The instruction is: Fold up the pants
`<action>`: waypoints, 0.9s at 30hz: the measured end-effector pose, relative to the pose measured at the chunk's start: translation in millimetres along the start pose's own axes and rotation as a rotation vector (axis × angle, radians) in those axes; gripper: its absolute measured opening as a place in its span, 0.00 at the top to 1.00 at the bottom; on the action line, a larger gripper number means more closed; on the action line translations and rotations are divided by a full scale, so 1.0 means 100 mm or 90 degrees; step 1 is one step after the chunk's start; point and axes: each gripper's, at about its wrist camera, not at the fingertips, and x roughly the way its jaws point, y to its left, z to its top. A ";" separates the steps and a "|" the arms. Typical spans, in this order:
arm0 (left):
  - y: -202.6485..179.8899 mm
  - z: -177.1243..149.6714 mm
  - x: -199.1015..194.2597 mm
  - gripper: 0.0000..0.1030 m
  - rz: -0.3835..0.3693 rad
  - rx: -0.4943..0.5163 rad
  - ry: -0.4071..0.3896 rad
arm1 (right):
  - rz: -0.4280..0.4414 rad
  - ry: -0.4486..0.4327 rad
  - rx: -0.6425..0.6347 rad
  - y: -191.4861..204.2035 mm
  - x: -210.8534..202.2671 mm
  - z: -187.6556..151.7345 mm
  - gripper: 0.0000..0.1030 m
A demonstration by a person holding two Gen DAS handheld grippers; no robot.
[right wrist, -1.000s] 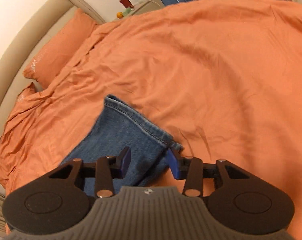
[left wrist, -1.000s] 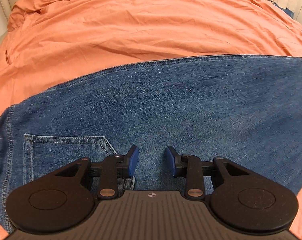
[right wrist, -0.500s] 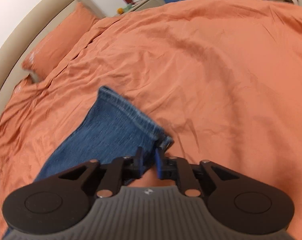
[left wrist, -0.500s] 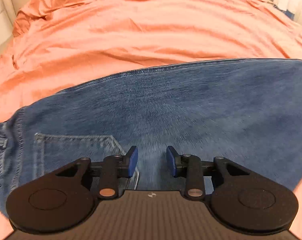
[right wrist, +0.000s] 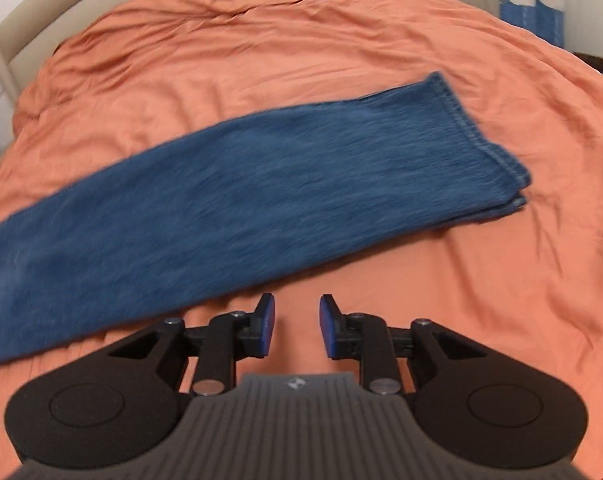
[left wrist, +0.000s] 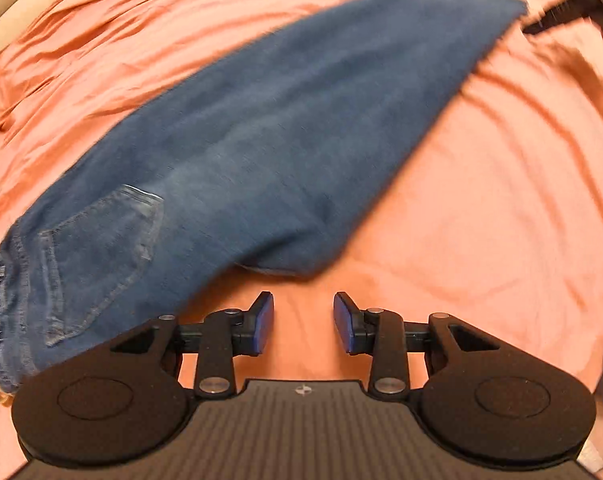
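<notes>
Presently, status by item:

Pants: the jeans [left wrist: 269,128] are laid flat on the orange bedspread [left wrist: 481,220], one leg stacked on the other; the doubled hems [right wrist: 497,168] are seen in the right wrist view, and the back pocket [left wrist: 101,248] and waistband in the left wrist view.

Progress: the lengthwise fold is judged done. The crosswise folds, hems toward waistband, are judged still to be made.

Left gripper [left wrist: 303,326]: jaws are spread, nothing is held; it is positioned over bare bedspread, just short of the near edge of the jeans.

Right gripper [right wrist: 296,326]: jaws are spread, nothing is held; it is positioned near the leg edge, apart from the hems.

Containers: none are seen on the bed.

Image quality: denim is motion-blurred; fine creases cannot be assessed.
</notes>
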 end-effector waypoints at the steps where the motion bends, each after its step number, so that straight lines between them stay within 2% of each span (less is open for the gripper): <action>1: -0.05 -0.02 0.05 0.59 0.007 0.003 -0.006 | -0.005 0.002 -0.010 0.05 -0.01 -0.03 0.79; 2: -0.10 -0.04 0.07 0.58 0.020 0.007 -0.017 | -0.009 0.004 -0.018 0.09 -0.03 -0.05 0.78; 4: -0.15 -0.03 0.15 0.49 0.055 0.002 -0.051 | -0.015 0.008 -0.021 0.12 -0.08 -0.08 0.75; 7: -0.09 0.05 0.22 0.48 0.086 -0.031 -0.101 | -0.032 0.012 -0.018 0.07 -0.15 -0.13 0.71; 13: 0.04 0.16 0.13 0.47 0.081 -0.103 -0.175 | -0.067 0.025 -0.011 -0.09 -0.23 -0.18 0.68; 16: 0.17 0.21 0.13 0.46 0.055 -0.175 -0.179 | -0.079 0.037 -0.007 -0.16 -0.18 -0.20 0.68; 17: 0.21 0.24 0.14 0.49 0.046 -0.198 -0.176 | -0.083 0.039 -0.007 -0.18 -0.17 -0.21 0.68; 19: 0.30 0.31 0.12 0.74 0.031 -0.245 -0.159 | -0.092 0.042 -0.004 -0.22 -0.13 -0.21 0.68; 21: 0.39 0.35 0.04 0.89 0.012 -0.284 -0.140 | -0.102 0.041 0.005 -0.25 -0.11 -0.21 0.68; 24: 0.55 0.40 -0.18 0.92 -0.022 -0.336 -0.111 | -0.110 0.036 0.007 -0.29 -0.14 -0.20 0.68; 27: 0.61 0.45 -0.22 0.93 -0.049 -0.336 -0.037 | -0.120 0.032 0.003 -0.33 -0.18 -0.22 0.68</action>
